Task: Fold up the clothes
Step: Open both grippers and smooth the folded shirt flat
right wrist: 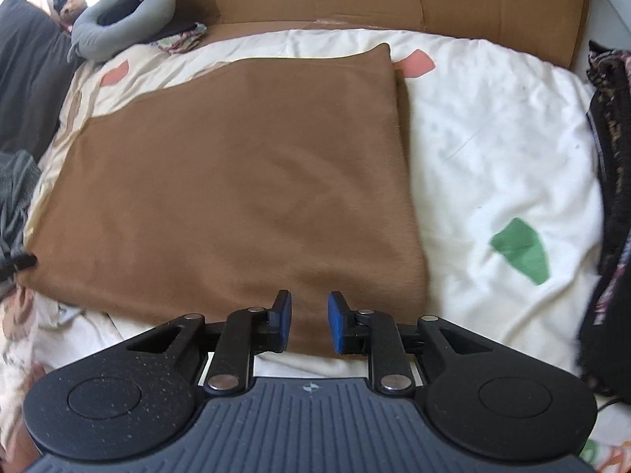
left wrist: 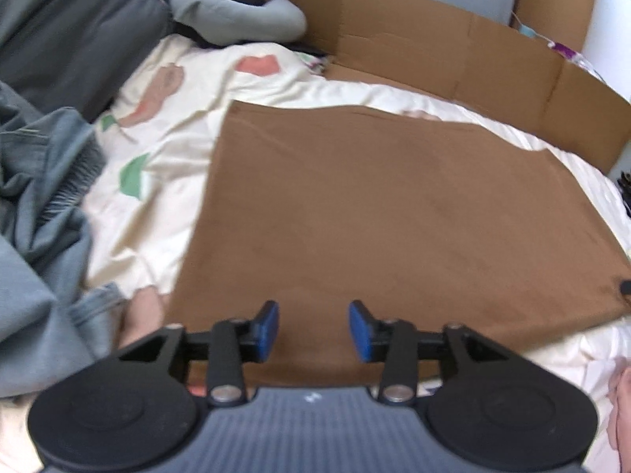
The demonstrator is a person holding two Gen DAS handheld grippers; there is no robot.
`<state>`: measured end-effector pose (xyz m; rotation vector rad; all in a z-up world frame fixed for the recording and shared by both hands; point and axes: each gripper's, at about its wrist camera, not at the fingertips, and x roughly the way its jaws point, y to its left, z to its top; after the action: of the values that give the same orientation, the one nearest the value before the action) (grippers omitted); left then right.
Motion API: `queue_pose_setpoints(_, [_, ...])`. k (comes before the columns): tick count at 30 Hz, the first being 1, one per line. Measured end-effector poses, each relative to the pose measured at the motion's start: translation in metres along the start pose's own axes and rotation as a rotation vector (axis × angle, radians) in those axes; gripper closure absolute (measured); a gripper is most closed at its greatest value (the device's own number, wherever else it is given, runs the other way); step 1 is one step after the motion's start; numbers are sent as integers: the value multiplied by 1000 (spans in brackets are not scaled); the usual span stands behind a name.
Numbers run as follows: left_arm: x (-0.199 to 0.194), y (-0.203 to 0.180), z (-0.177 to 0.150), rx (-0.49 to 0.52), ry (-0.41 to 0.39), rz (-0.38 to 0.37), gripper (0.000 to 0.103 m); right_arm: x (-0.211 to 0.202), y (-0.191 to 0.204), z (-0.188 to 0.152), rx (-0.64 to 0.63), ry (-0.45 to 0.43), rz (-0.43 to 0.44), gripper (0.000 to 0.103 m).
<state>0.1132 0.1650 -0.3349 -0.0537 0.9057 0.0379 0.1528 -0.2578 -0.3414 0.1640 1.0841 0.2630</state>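
The bed [right wrist: 493, 126], under its white patterned cover, carries my brown garment [right wrist: 236, 165] spread flat in the middle, folded at least once with a clean right edge; I judge further folds remain. A heap of grey-blue clothes [left wrist: 35, 205] waits at the left, unfolded. No container shows, only flattened cardboard [left wrist: 453, 55] behind. My left gripper [left wrist: 313, 331] and right gripper [right wrist: 309, 323] hang over the near hem, jaws released, nothing between them.
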Motion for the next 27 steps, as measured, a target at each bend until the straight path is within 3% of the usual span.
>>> queue_pose_setpoints(2, [3,-8,-3,14,3,-4,45,3,5,-1,2,-6,3,63])
queue_pose_setpoints(6, [10,-7,-13,-8,42,-9,43,15,11,-6,-45,20,-15,38])
queue_pose_setpoints(12, [4,18,-23,-21,59,72,41,12,-2,-15,-23,34,-55,36])
queue_pose_setpoints(16, [-4,31,-27,-53,52,114,41,-1,0,-11,-35,-16,-51,36])
queue_pose_setpoints(19, [-7,34,-27,-75,45,120,41,-4,2,-2,-50,-66,-48,36])
queue_pose_setpoints(27, [-3,45,-22,-107,53,119,42,11,-21,3,41,-41,-75,38])
